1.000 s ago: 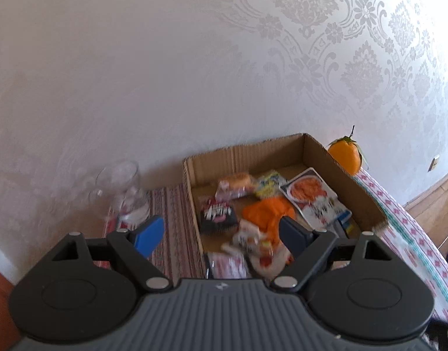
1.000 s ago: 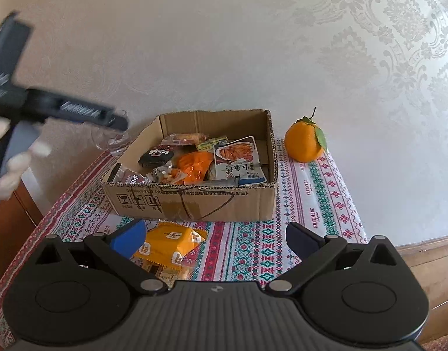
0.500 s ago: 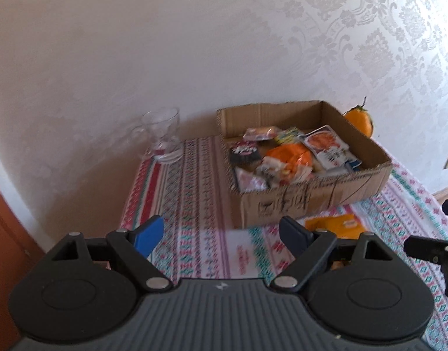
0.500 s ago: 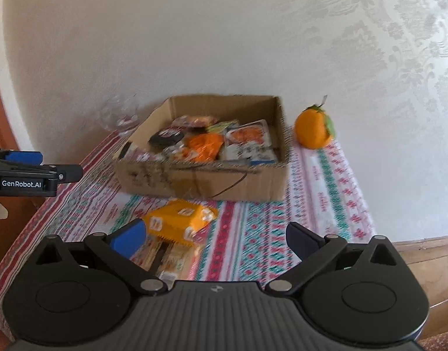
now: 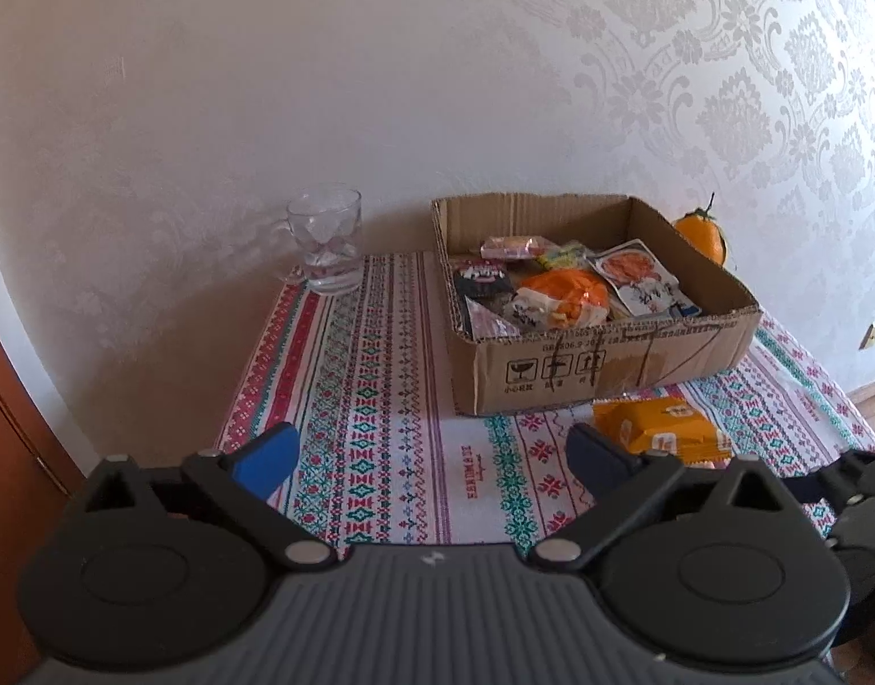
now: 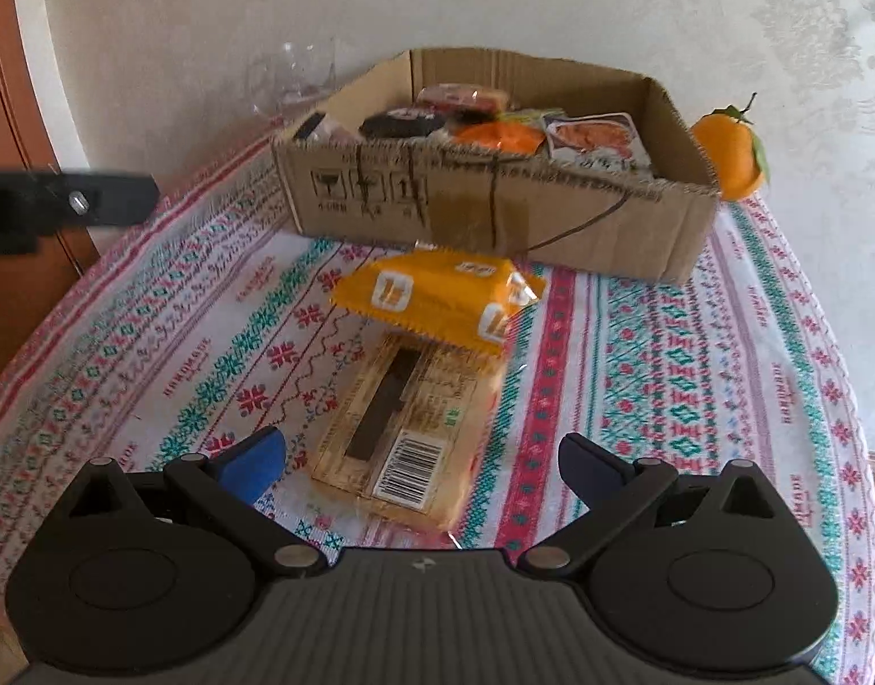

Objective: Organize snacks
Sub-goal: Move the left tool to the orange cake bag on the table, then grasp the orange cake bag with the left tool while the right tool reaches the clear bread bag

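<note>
Grippers backed off box, jaws agape.

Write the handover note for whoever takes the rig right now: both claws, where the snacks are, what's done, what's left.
Left claw: open, empty, above the tablecloth in front of the cardboard box.
Right claw: open, empty, low over the tan barcoded packet.
Snacks: several packets already lie in the box. Two are outside it, on the cloth in front: the orange packet, whose near edge overlaps the tan packet's far end.
Also on the table: a glass mug left of the box and an orange fruit at its far right corner.
Left: box the two loose packets; the tan one looks nearest the right claw.
</note>
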### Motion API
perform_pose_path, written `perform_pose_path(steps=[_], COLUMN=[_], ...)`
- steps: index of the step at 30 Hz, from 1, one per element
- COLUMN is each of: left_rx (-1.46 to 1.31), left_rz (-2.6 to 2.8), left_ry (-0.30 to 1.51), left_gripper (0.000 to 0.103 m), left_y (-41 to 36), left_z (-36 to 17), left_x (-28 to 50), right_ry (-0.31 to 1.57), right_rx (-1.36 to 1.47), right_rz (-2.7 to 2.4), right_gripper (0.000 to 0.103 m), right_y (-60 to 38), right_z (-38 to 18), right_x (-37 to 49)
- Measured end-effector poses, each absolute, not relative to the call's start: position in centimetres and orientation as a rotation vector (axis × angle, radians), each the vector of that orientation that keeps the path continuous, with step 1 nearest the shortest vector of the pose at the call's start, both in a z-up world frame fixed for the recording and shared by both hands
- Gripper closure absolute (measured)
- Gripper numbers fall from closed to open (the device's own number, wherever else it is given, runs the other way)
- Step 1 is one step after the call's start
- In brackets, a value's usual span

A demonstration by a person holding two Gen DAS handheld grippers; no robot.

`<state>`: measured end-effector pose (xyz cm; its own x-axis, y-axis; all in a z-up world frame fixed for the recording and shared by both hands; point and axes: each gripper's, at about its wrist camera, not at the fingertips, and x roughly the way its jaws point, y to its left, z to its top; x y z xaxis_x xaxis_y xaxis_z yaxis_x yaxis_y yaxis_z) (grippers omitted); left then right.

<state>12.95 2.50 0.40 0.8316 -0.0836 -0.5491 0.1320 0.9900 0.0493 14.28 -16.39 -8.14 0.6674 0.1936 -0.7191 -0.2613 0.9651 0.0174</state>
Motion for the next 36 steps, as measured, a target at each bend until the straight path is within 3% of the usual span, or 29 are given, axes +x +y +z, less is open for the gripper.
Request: perform_pose_path(steps=[19, 31, 36], left_rx=[0.106, 0.075, 0.068], left_rz=[-0.294, -0.397, -0.391], left_ry=[0.655, 0.813, 0.86], left_gripper=[0.003, 0.007, 0.027], left_y=[-2.9, -8.6, -9.1], left_z=[0.0, -3.7, -4.4], left_x=[16.2, 21.4, 22.2], right_ry=[0.741, 0.714, 0.709], right_rx=[-0.137, -0.147, -0.147], right_rz=[0.246, 0.277, 0.282], right_gripper=[0.0, 0.0, 0.0], right_y=[-17.8, -18.1, -18.3], right_z=[-8.8, -8.9, -9.0], right_x=[14.1, 13.7, 13.7])
